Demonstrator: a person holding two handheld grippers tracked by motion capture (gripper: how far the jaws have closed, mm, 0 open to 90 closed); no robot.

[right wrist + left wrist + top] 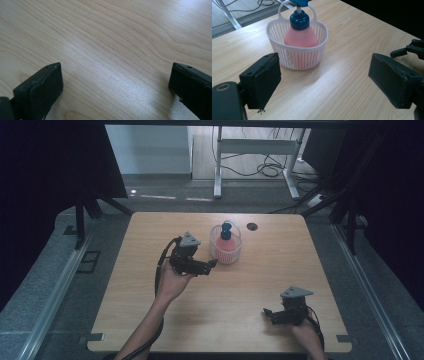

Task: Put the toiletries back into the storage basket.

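Two hand-held grippers work over a pale wood-grain counter (260, 285). A white slotted plastic basket (298, 58) with a loop handle stands toward the counter's far middle, holding a pink, cone-shouldered bottle (300, 37) with a glossy blue cap. The left hand-held gripper (212, 265) hovers just beside the basket, its matte black padded jaws spread wide and empty. The right hand-held gripper (266, 313) sits near the front edge, equally wide. Grey carpeted floor (165, 195), a white metal frame (255, 150) and loose cables lie beyond.

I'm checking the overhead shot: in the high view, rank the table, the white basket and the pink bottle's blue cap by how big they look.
1. table, by far the largest.
2. white basket.
3. blue cap, smallest, poking above the basket's rim.
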